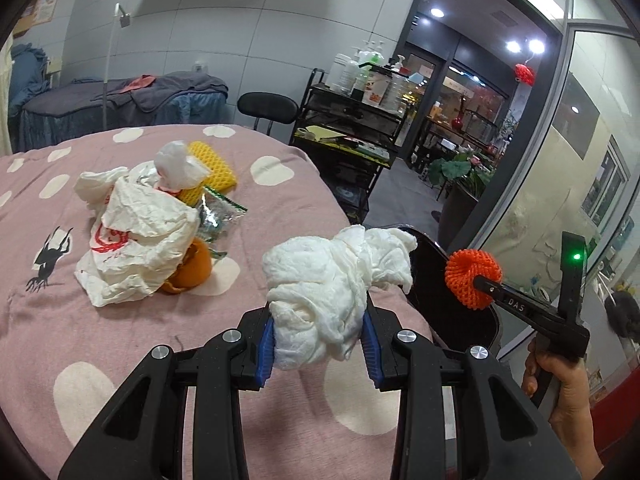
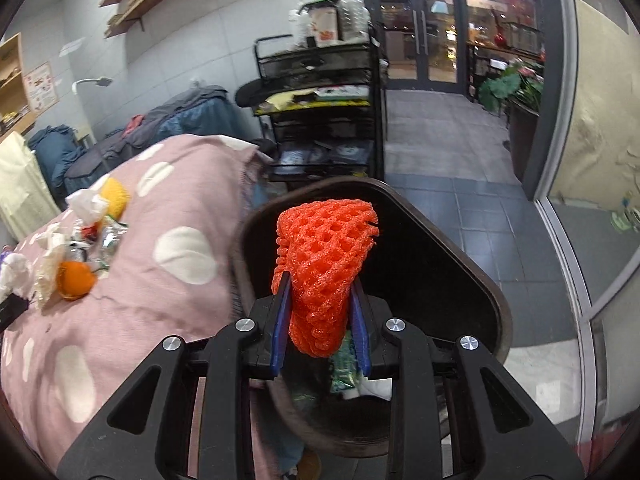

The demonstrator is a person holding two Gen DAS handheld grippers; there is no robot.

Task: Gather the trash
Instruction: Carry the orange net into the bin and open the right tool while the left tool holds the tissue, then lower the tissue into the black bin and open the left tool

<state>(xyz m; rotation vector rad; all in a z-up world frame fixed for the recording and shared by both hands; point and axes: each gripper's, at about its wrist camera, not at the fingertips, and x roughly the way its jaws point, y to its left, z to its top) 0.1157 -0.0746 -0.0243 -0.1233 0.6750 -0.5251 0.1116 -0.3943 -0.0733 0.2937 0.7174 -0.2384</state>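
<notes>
- Trash collection at a pink, white-spotted bed [image 1: 132,332]: the left hand-held gripper [image 1: 320,344] was closed on a crumpled white tissue wad [image 1: 332,280], its blue pads pressing the wad from both sides while the bulk of the paper bulged above and ahead of the fingers.
- The right hand-held gripper [image 2: 320,332] was clamped on an orange foam fruit net [image 2: 324,264], pinched narrow between the blue pads and flaring wider beyond them.
- The net hung over a dark bin [image 2: 448,264] standing just beside the edge of the bed; a green wrapper and some white scraps lay in the bin beneath the gripper.
- Seen from the left wrist, the right hand-held gripper [image 1: 476,280] held the orange foam fruit net [image 1: 472,276] above the bin [image 1: 432,268], with the tissue wad close beside the bin's rim; a green light glowed on the right tool.
- More rubbish remained heaped on the bed, well apart from the bin: a crumpled white plastic bag with red print [image 1: 136,236], a yellow foam net [image 1: 212,172], a silver wrapper [image 1: 218,216] and an orange peel [image 1: 192,268] touching the bag's edge.
- A black trolley [image 1: 352,120] loaded with bottles stood beyond the bed.
</notes>
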